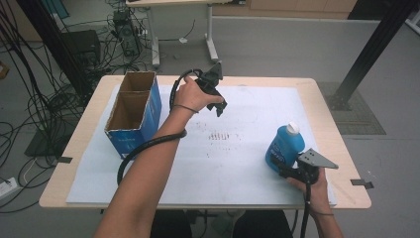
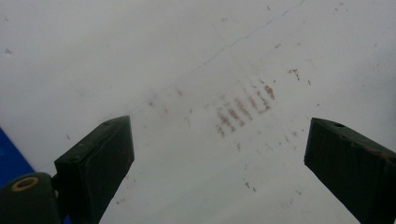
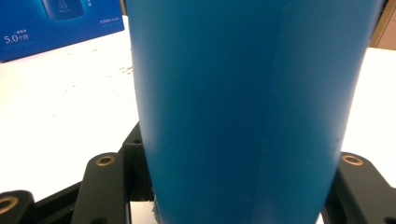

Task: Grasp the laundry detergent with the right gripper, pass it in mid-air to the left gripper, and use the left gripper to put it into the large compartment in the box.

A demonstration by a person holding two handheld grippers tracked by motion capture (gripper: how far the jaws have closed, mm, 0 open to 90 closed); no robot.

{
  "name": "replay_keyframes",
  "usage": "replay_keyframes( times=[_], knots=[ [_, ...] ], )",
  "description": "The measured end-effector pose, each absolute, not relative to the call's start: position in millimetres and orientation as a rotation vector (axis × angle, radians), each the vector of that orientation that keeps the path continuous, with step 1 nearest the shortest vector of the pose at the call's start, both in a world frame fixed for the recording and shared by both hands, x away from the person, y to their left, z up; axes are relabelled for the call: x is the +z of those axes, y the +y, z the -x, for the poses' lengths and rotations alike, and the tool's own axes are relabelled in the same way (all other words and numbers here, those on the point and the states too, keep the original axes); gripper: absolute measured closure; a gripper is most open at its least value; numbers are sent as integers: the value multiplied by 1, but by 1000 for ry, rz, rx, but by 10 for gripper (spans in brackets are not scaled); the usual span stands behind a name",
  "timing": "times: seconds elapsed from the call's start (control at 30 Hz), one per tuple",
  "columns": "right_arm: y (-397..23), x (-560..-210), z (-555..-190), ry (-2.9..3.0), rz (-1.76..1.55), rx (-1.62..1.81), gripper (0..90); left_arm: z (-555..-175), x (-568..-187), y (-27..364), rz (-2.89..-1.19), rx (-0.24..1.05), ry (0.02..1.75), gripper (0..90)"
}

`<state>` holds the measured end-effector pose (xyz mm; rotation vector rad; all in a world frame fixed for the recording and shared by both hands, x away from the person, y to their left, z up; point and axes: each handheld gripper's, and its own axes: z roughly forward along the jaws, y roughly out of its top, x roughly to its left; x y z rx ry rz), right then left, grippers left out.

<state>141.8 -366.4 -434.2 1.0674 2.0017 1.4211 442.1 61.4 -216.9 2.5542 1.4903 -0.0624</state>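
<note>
Right jaws clamped on the blue bottle (image 3: 243, 107): its body sits between them, pressed on both sides. In the high view my right gripper (image 1: 288, 171) comes in low from the near right edge of the desk (image 1: 322, 99) and holds the bottle at its lower half. Bottle is upright, white cap (image 1: 293, 128) on top, standing on the white sheet (image 1: 237, 163) near the sheet's right edge.

Left jaws wide apart, nothing between them. In the left gripper view they frame bare white sheet with a patch of short brown smear marks (image 2: 243, 109) ahead of them. In the high view my left gripper (image 1: 221, 107) is held above the sheet's far middle, pointing down toward those marks, cable looping back along my forearm.

Blue cardboard box (image 1: 133, 111) stands at the far left of the desk, top open, a divider splitting it into two compartments; it is well apart from the bottle and just left of my left hand (image 1: 190, 96). Its blue printed side shows at the top left of the right gripper view.
</note>
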Motion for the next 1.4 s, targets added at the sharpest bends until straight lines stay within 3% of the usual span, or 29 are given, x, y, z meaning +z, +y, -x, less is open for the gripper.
replay_keyframes(
  times=[1.4],
  knots=[
    [-365,-435,-140,1996,-1057,1415,402,-442,-215,58,-2556,-58,1487,88]
  ],
)
